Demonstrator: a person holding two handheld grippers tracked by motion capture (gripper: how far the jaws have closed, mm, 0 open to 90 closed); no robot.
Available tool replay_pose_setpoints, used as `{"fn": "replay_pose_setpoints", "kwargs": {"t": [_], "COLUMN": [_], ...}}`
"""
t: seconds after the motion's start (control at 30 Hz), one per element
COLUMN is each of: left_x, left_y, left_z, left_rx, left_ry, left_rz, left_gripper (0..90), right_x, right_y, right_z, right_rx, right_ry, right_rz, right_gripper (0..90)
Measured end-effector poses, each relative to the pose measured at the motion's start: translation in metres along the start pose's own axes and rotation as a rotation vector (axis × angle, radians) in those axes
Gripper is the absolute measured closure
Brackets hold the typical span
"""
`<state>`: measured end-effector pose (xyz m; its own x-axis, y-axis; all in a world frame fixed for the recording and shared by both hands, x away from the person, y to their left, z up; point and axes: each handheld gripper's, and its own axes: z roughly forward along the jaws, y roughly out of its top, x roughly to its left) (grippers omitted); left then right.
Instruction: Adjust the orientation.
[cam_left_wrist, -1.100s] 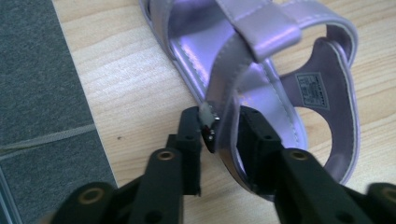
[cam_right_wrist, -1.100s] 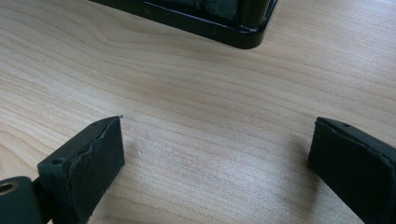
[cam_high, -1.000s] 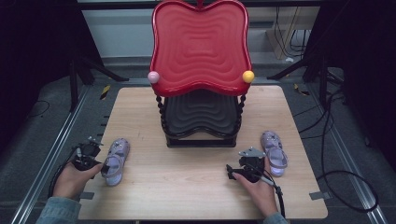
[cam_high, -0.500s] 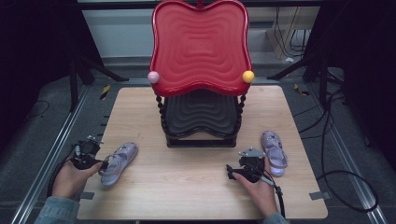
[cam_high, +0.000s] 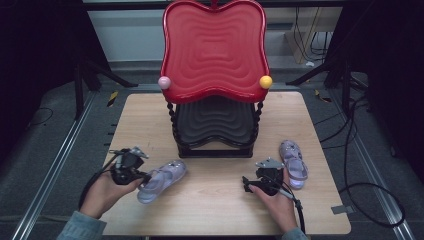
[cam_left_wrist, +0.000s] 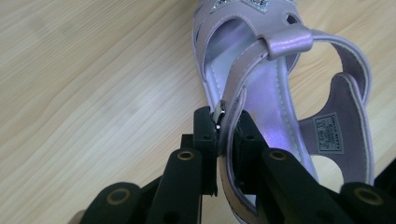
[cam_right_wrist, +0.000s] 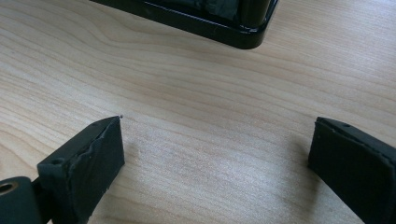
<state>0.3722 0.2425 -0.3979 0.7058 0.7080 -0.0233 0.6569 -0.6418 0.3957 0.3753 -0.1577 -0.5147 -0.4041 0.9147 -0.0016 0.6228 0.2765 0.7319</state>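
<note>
My left gripper (cam_high: 141, 177) is shut on the side edge of a lilac sandal (cam_high: 164, 178) at the table's front left. The sandal lies slanted, its toe pointing up and right toward the stand. In the left gripper view the jaws (cam_left_wrist: 219, 122) pinch the sandal's (cam_left_wrist: 280, 88) side wall close to the small buckle. A second lilac sandal (cam_high: 294, 164) lies at the front right. Just left of it my right gripper (cam_high: 248, 185) rests open, and the right gripper view shows its jaws (cam_right_wrist: 215, 154) spread wide over bare wood.
A two-tier stand sits mid-table, with a red wavy top tray (cam_high: 215, 50) and a black lower tray (cam_high: 215, 122); its black base (cam_right_wrist: 219, 25) lies ahead of my right gripper. The wooden table (cam_high: 145, 115) has dark floor and cables around it.
My left hand has carried the sandal to the right and a little up, swinging its toe toward the stand. The right hand and the other sandal have stayed put.
</note>
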Motion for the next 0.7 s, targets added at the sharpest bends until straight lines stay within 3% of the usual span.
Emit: {"fn": "replay_pose_setpoints", "kwargs": {"t": [0.03,0.1,0.17,0.2,0.4,0.7], "left_x": [0.0,-0.016,-0.02,-0.025,-0.032,-0.028], "left_y": [0.0,0.019,0.023,0.028,0.024,0.021], "left_z": [0.0,0.013,0.017,0.024,0.038,0.043], "left_rx": [0.0,0.014,0.017,0.028,0.065,0.107], "left_ry": [0.0,-0.015,-0.02,-0.017,0.008,0.015], "left_rz": [0.0,0.049,0.057,0.081,0.1,0.108], "left_gripper": [82.4,82.4,82.4,82.4,82.3,81.9], "right_x": [0.0,0.0,0.0,0.0,0.0,0.0], "right_y": [0.0,0.0,0.0,0.0,0.0,0.0], "right_z": [0.0,0.0,0.0,0.0,0.0,0.0], "right_rx": [0.0,0.0,0.001,0.0,0.0,-0.003], "right_ry": [0.0,0.001,0.001,0.001,0.0,-0.005], "right_rz": [0.0,0.001,0.001,0.001,-0.001,-0.003], "right_gripper": [3.8,3.7,3.8,3.8,3.9,4.3]}}
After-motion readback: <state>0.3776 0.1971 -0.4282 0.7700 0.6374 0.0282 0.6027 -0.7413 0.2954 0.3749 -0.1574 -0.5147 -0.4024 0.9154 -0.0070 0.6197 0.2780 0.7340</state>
